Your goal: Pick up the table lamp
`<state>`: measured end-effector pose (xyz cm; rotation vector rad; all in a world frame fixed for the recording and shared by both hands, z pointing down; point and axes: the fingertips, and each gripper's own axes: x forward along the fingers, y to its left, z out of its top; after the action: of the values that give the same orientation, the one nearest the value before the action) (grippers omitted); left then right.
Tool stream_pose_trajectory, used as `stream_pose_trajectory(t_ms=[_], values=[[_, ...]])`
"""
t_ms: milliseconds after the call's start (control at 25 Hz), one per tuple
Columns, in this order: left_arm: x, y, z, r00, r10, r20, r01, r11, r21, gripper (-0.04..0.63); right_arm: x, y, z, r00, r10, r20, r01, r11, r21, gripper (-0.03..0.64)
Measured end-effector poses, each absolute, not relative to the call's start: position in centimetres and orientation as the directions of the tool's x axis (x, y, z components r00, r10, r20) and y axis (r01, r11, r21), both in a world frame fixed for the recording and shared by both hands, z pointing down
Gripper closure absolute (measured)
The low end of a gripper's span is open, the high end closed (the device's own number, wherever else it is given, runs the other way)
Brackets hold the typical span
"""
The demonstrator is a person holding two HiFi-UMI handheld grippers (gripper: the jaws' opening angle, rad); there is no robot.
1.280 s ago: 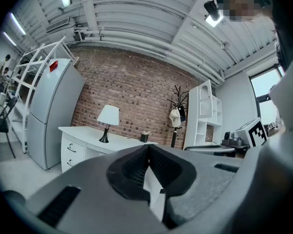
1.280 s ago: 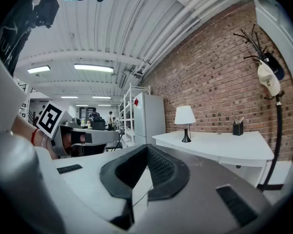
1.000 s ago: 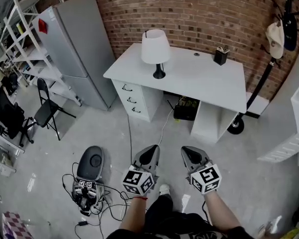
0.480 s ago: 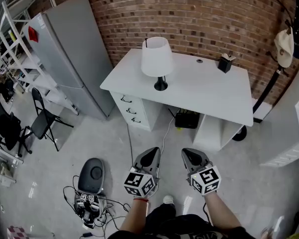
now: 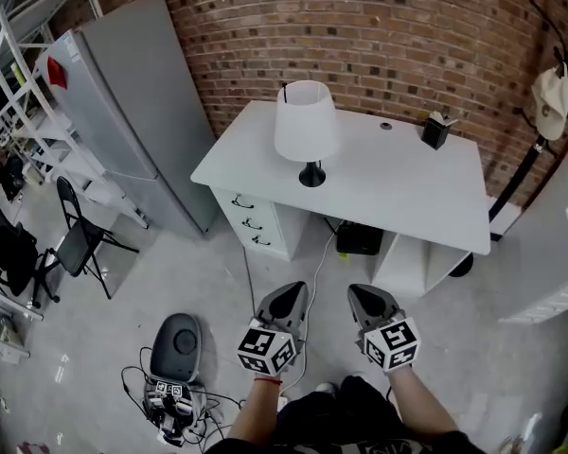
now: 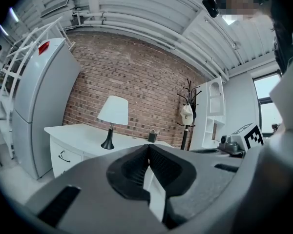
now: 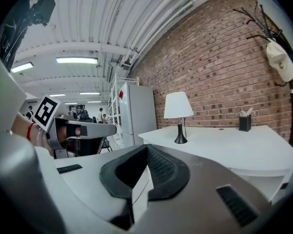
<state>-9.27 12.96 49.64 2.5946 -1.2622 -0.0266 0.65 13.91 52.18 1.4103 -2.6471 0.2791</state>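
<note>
The table lamp (image 5: 307,129) has a white shade and a black base and stands upright on the left part of the white desk (image 5: 407,192). It also shows in the left gripper view as lamp (image 6: 112,116) and in the right gripper view as lamp (image 7: 178,112). My left gripper (image 5: 291,295) and right gripper (image 5: 360,296) are side by side over the floor, well short of the desk. Both are shut with nothing between the jaws.
A grey fridge (image 5: 123,112) stands left of the desk against the brick wall. A black pen holder (image 5: 434,130) sits at the desk's back right. A folding chair (image 5: 76,244), a dark device with cables (image 5: 175,348) and a coat stand (image 5: 540,121) surround the floor.
The desk and lamp have drawn closer and lower in the head view as I walked forward. Both grippers have stayed shut and side by side.
</note>
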Motion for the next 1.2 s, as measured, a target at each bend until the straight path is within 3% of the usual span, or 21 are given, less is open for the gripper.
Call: stream_pose_trajectory(t_ms=[1200], values=[[-6.8, -8.2, 50.3, 0.610, -0.785, 0.109, -0.780, -0.571, 0.256, 0.588, 0.5, -8.5, 54.0, -0.620, -0.749, 0.235, -0.782, 0.615, -0.101, 0.615]])
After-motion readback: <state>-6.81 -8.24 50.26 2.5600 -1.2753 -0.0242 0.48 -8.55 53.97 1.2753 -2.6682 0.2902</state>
